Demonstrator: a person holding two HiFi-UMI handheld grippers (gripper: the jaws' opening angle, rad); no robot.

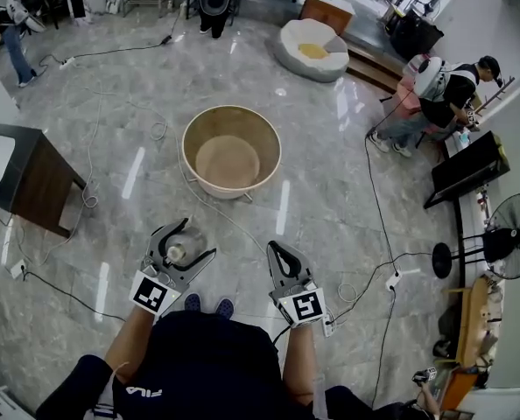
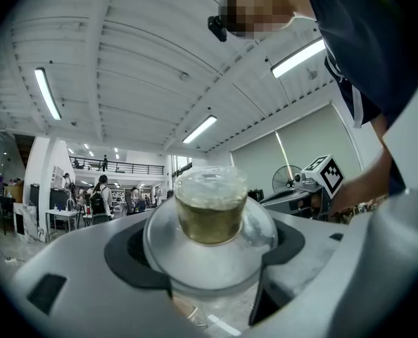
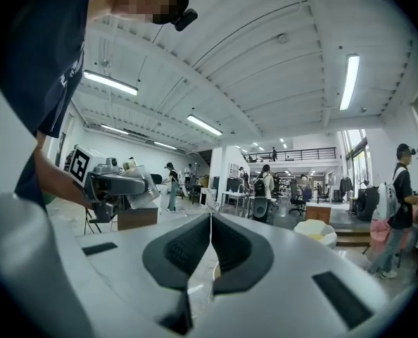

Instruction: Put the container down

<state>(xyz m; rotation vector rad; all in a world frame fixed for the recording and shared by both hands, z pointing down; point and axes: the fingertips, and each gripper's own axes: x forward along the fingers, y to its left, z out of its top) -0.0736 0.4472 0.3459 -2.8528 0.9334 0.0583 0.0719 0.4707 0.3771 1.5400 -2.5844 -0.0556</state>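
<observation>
Clear container (image 1: 176, 252) held level above the floor (image 1: 330, 191)
The left tongs (image 1: 197, 239) clamp wide around it; the right tongs (image 1: 275, 250) are pressed together, empty. The person's shirt (image 1: 199, 366) reads "FILA".

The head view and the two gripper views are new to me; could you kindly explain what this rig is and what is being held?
There is no robot here. A person holds a two-jaw gripper in each hand. The head view looks down from a camera on the person's head, and each gripper view looks along that gripper's own jaws. The left gripper clamps a clear container between its pads. The right gripper has its jaws together, with nothing between them. Ahead, on the glossy floor, stands a round wooden tub, which looks empty.
</observation>
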